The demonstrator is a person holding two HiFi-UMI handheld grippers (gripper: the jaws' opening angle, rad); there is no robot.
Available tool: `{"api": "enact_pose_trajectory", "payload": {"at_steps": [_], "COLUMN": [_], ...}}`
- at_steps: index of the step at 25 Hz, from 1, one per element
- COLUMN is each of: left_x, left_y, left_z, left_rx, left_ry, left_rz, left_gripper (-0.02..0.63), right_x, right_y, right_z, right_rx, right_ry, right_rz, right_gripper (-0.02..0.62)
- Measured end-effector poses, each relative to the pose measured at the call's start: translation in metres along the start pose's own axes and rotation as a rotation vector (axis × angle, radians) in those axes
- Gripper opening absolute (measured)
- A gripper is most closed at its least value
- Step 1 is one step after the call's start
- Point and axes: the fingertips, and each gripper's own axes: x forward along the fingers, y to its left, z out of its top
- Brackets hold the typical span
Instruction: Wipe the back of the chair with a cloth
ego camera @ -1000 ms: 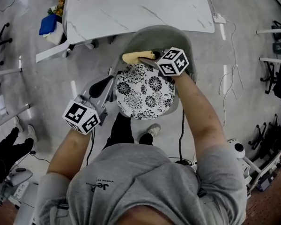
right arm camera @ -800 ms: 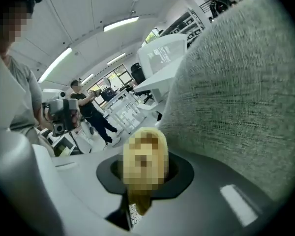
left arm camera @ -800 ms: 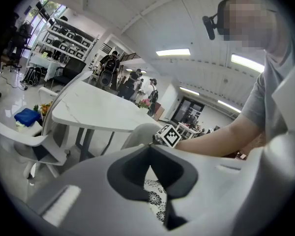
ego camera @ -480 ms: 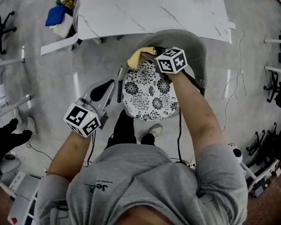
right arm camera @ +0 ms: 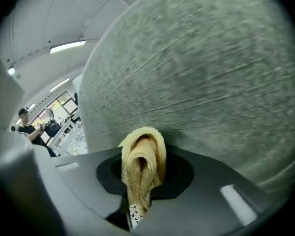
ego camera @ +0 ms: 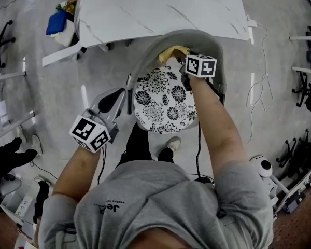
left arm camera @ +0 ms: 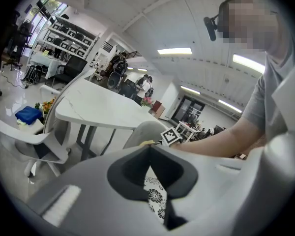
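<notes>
The chair has a grey curved backrest (ego camera: 197,37) and a round cushion with a black-and-white flower print (ego camera: 163,108). My right gripper (ego camera: 182,56) is shut on a folded yellow cloth (ego camera: 174,52), which presses against the inner face of the backrest (right arm camera: 201,68). In the right gripper view the cloth (right arm camera: 142,166) fills the gap between the jaws. My left gripper (ego camera: 125,95) hangs beside the chair's left edge, shut with nothing in it; its jaws meet at the tips (left arm camera: 148,147).
A white marble-look table (ego camera: 155,7) stands just behind the chair. A white chair (left arm camera: 34,144), a blue bag (ego camera: 56,24) and flowers lie left of it. Cables (ego camera: 259,61) run on the floor at right. My legs and shoe (ego camera: 168,144) are under the seat.
My right gripper has slid the cloth rightward along the backrest, from its left side towards its middle. The left gripper has stayed beside the chair's left edge.
</notes>
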Motion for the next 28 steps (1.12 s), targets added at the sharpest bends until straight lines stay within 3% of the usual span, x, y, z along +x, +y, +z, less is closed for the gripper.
{"api": "enact_pose_trajectory", "payload": {"at_steps": [7,20,22,24,28], "left_x": [0.010,0.023,0.023,0.023,0.026], "left_y": [-0.024,-0.073,-0.072,-0.064,-0.037], "left_z": [0.000,0.003,0.001,0.001,0.006], "left_rx": [0.024,0.060,0.068,0.068,0.081], "left_ry": [0.015,-0.002,-0.001,-0.009,-0.029], "left_rz": [-0.038,-0.089,-0.082,-0.061,-0.011], "left_gripper": [0.031,0.031,0.031,0.031,0.031], "right_x": [-0.062,-0.160,-0.163,-0.157,-0.118], "right_y": [-0.081,-0.140,-0.136,-0.116,-0.041], "right_z": [0.004,-0.012,-0.011,-0.006,-0.003], "right_rx": [0.203,0.281,0.225,0.097,-0.196], "right_ry": [-0.120,-0.217,-0.206,-0.178,-0.090], "right_rz": [-0.215,-0.385,-0.373,-0.304,-0.039], "right_gripper": [0.049,0.049,0.049,0.048,0.048]}}
